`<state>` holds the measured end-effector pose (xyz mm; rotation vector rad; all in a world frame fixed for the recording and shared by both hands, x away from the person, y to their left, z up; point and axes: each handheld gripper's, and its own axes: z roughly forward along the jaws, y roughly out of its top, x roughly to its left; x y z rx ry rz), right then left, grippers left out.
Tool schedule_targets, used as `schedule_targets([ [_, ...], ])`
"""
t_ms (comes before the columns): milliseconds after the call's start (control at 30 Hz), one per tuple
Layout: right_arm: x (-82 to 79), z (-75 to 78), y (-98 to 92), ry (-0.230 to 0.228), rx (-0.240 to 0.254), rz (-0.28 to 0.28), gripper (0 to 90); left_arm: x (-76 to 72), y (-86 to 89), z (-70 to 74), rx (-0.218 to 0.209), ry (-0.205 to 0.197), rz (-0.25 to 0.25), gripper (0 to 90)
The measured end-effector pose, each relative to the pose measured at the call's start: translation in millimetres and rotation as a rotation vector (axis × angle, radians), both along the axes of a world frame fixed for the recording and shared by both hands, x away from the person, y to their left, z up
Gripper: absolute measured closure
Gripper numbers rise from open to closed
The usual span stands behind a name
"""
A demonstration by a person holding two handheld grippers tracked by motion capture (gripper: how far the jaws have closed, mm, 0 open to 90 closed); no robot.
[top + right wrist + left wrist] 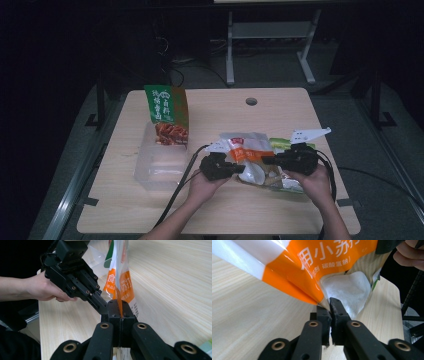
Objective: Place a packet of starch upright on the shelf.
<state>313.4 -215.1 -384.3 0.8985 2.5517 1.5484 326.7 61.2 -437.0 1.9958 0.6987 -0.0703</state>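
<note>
Stretching between your two grippers, the orange-and-white pouch [251,159] runs lengthwise from one to the other, glossy with printed characters. Your left gripper [329,305] pinches one edge; your right gripper [120,312] clamps the opposite edge. Bare table [280,112] lies beyond the fingers.

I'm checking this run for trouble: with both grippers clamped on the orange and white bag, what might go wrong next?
1. The left gripper pinches only a thin corner of the orange and white plastic bag; it may slip out.
2. The right gripper also clamps the bag's edge; pulling apart could tear it and spill the white powder.
3. The green snack packet standing in the clear plastic box might topple if bumped.
</note>
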Motion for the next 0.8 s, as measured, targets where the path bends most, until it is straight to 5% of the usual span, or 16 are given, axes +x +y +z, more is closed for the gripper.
schedule_targets([
  [433, 2.6, -5.7, 13.9, 0.025, 0.017, 0.000, 89.5, -17.8, 14.7, 14.8, 0.114, -0.136, 0.054, 90.0],
  [567, 2.5, -13.4, 23.6, 0.037, -0.046, 0.009, 89.4, -20.4, 22.0, 7.8, 0.129, -0.133, 0.071, 90.0],
  [800, 2.7, -15.7, 32.7, 0.033, -0.074, 0.012, 83.8, -22.8, 28.3, 8.3, 0.139, -0.148, 0.080, 90.0],
])
